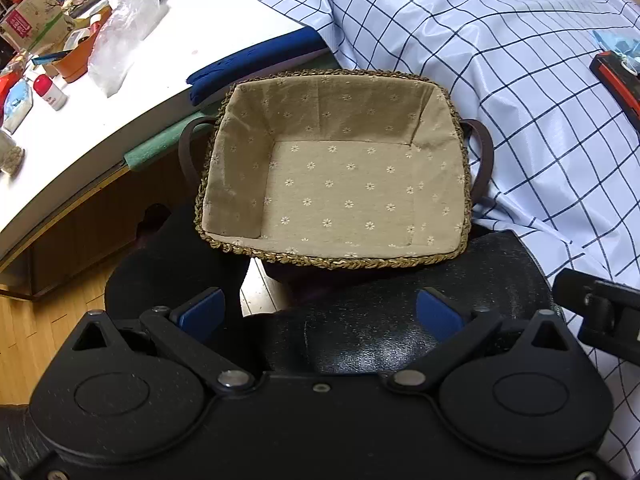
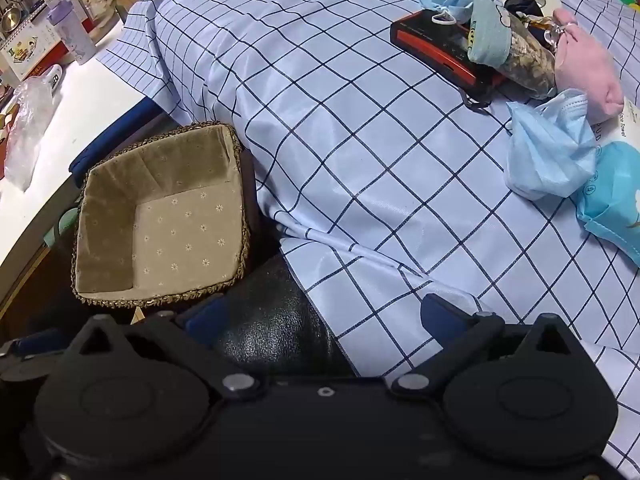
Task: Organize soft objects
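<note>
A woven basket (image 1: 456, 184) with a beige flowered lining and brown handles sits on a black stool (image 1: 360, 344); nothing lies inside it. My left gripper (image 1: 320, 312) hovers above its near rim, open, blue pads wide apart, nothing between them. In the right wrist view the basket (image 2: 100, 200) is at the left. My right gripper (image 2: 320, 320) is open over the stool's edge and the checked cloth (image 2: 360, 140). Far right lie a crumpled blue face mask (image 2: 548, 152), a second mask (image 2: 452, 0), a teal sock (image 2: 488, 36), a patterned sock (image 2: 528, 64) and a pink cloth (image 2: 588, 72).
A red-and-black case (image 2: 436, 48) and a blue tissue pack (image 2: 612, 200) lie among the soft things. A white desk (image 1: 120, 92) at the left holds a plastic bag (image 1: 120, 32), boxes and bottles. Wooden floor (image 1: 36, 328) shows at lower left.
</note>
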